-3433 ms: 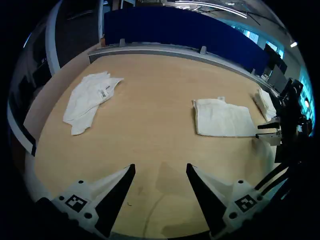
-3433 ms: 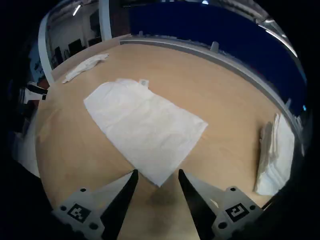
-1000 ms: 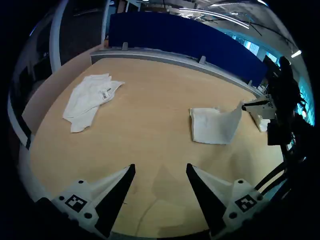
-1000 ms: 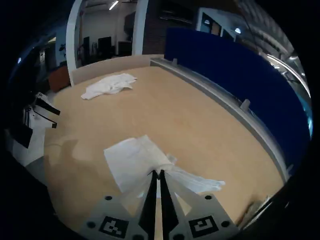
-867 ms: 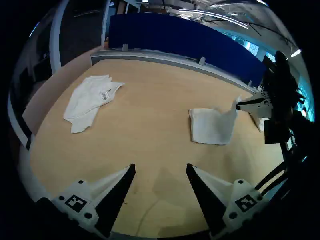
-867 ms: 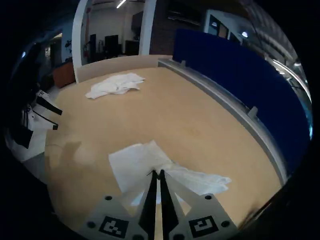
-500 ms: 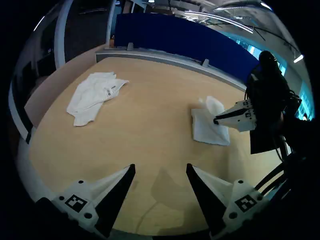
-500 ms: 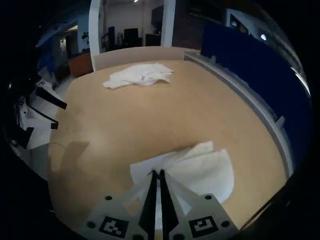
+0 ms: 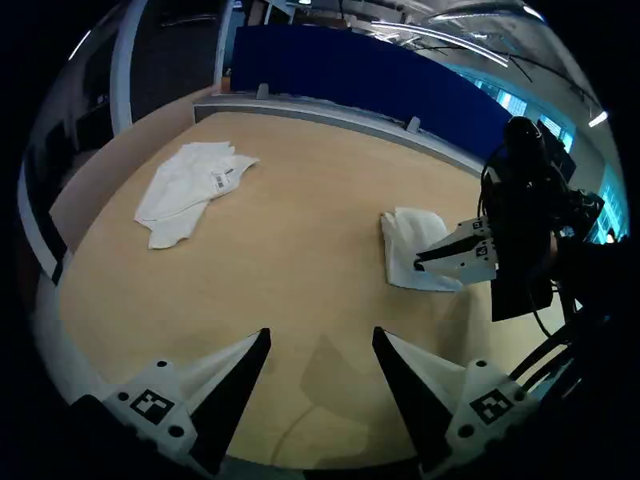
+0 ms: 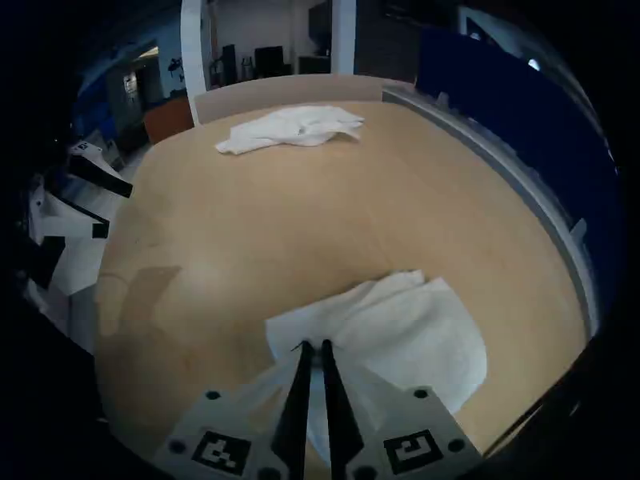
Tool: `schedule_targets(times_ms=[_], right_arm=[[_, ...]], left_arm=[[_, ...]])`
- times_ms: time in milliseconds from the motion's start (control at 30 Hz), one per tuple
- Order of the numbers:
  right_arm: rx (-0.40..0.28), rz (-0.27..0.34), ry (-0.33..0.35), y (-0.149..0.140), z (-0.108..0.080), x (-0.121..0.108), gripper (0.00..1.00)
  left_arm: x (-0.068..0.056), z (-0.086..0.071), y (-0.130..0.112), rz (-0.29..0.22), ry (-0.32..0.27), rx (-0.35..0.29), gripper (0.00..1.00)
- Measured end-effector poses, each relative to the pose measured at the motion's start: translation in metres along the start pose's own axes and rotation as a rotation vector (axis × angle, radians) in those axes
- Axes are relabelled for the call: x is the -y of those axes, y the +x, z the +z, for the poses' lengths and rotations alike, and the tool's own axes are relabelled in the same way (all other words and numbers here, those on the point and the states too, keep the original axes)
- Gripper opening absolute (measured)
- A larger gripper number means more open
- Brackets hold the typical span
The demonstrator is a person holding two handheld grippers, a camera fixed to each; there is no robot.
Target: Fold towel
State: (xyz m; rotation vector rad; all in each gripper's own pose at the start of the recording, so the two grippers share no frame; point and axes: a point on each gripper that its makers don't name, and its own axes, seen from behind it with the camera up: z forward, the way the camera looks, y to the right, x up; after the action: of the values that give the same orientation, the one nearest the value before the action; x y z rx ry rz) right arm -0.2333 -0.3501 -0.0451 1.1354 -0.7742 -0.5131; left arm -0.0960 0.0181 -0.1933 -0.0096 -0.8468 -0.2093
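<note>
The right gripper [image 10: 313,346] pinches the folded white towel [image 10: 408,336] in narrow jaws on the wooden surface [image 10: 264,208]; the left gripper [image 9: 320,332] hovers well apart, jaws wide.

White cloth towel [image 10: 404,340], doubled over into a rumpled, round-edged packet, lies flat on the light wooden table [image 10: 264,224]; its near edge sits between the close-set fingers of the right claw [image 10: 313,346].

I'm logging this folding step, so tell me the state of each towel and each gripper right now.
Half-folded white towel: lying doubled over on the wooden table, one edge pinched.
Crumpled white towel: loose, unfolded, untouched.
Right gripper: shut on the half-folded towel's edge.
Left gripper: open, holding nothing, above the table.
</note>
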Motion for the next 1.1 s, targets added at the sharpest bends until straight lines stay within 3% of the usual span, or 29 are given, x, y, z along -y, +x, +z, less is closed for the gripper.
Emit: schedule_targets(times_ms=[200,267,700,1100], right_arm=[[-0.053,-0.012,-0.005,0.005,-0.009,0.0,0.72],[-0.06,-0.008,-0.01,0.005,-0.012,-0.002,0.8],[-0.055,0.011,-0.061,-0.01,-0.029,-0.011,0.81],[-0.005,0.116,-0.145,-0.063,-0.054,-0.026,0.81]], left_arm=[[0.0,0.001,0.002,0.01,0.0,0.0,0.95],[-0.001,0.001,0.003,0.009,0.0,0.0,0.95],[-0.008,0.004,0.003,0.024,-0.012,0.004,0.95],[-0.016,0.006,0.007,0.036,-0.024,0.003,0.95]])
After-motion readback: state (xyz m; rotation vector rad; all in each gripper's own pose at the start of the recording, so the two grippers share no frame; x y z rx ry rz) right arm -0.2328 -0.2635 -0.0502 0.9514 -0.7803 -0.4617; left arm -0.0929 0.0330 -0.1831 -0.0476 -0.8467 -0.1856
